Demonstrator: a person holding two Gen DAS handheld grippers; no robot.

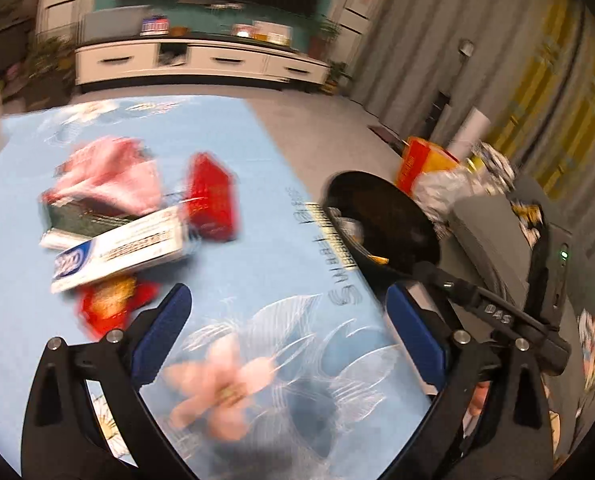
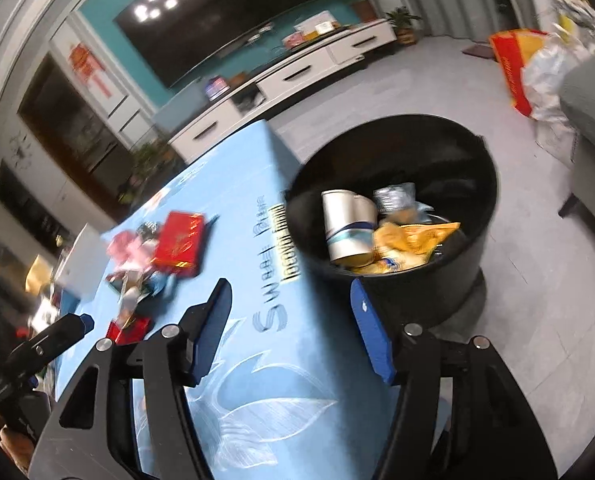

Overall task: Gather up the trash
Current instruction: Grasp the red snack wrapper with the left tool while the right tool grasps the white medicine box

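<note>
A pile of trash lies on the light-blue flowered tablecloth (image 1: 257, 160): a white and blue toothpaste box (image 1: 121, 252), a red box (image 1: 211, 196), a pink wrapper (image 1: 109, 172), a small red packet (image 1: 109, 308). My left gripper (image 1: 287, 312) is open and empty above the cloth, just right of the pile. A black trash bin (image 2: 449, 148) stands on the floor beside the table, holding paper cups (image 2: 345, 220) and yellow wrappers (image 2: 409, 236). My right gripper (image 2: 293, 308) is open and empty over the table edge, near the bin. The red box (image 2: 179, 242) also shows there.
A white TV cabinet (image 1: 201, 60) and a dark TV (image 2: 225, 20) stand at the far wall. A red-yellow bag (image 2: 517, 68) and crumpled plastic lie on the grey floor by a grey sofa (image 2: 593, 120). The bin rim (image 1: 377, 216) shows at the table's right edge.
</note>
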